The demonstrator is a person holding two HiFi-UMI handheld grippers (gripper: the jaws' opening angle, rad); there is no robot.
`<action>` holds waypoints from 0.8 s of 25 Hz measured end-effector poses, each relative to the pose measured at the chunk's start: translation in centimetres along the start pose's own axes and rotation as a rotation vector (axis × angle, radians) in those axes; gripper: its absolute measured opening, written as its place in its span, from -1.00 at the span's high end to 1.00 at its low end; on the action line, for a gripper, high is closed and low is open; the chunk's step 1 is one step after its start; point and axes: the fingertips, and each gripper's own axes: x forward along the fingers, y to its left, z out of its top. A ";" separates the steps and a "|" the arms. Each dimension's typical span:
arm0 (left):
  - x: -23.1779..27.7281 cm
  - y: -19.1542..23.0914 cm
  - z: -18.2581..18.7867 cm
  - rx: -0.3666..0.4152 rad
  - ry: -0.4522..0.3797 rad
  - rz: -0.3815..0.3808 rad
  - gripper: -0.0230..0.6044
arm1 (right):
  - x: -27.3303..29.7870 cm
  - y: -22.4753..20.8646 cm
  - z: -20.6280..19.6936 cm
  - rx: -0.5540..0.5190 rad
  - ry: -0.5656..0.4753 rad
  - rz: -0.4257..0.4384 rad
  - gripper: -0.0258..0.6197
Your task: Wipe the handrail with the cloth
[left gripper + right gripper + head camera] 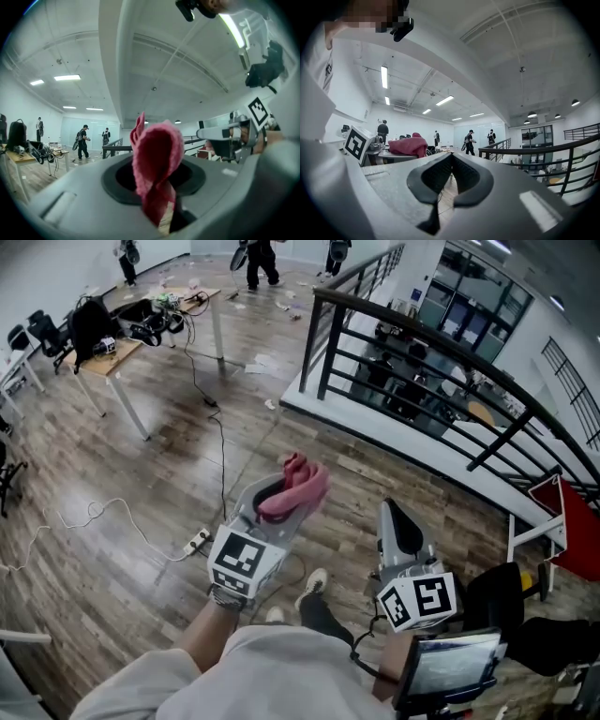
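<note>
Cloth (295,488): pinched in my left gripper (286,498), up in the air over the wooden floor and well apart from the handrail (450,352).
Left jaws: clamped on the cloth's lower fold, with the rest standing free above the tips.
Right jaws: my right gripper (398,521) has them pressed together with nothing between them.
Risk, slipping: I hold only a narrow fold. I judge that dragging along the bar could tug the cloth out of my jaws.
Risk, poor contact: the free part is a floppy bunch. It could fold away, and then my hard jaw tips would rub the rail instead of fabric.
Risk, dropping: the handrail runs along the balcony edge with open space beyond, so a cloth lost there may fall out of reach.
Risk, underfoot: a cable and power strip lie on the floor near me, a possible snag as I step closer.
Cloth's look: pink, soft and nubbly, doubled over into a rounded loop with one corner poking up.
Handrail's look: a dark, smooth top bar on dark posts, with horizontal bars beneath.
</note>
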 end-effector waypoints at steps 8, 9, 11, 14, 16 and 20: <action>4.1 2.6 -0.2 0.010 -0.004 0.011 0.44 | 3.6 -3.8 -1.0 0.064 -0.002 -0.007 0.91; 4.8 3.0 -0.1 0.016 -0.006 0.012 0.44 | 4.3 -4.4 -1.1 0.072 -0.004 -0.006 0.91; 6.2 3.8 0.1 0.024 -0.009 0.017 0.44 | 5.7 -5.6 -1.1 0.081 -0.010 0.001 0.91; 8.5 4.9 0.4 0.023 -0.008 0.024 0.44 | 7.5 -7.2 -0.8 0.076 -0.018 0.016 0.91; 10.1 5.4 0.6 0.024 -0.008 0.028 0.44 | 8.7 -8.4 -0.7 0.065 -0.020 0.020 0.91; 12.9 6.1 1.0 0.021 -0.014 0.035 0.44 | 10.8 -10.4 -0.9 0.013 0.000 0.035 0.91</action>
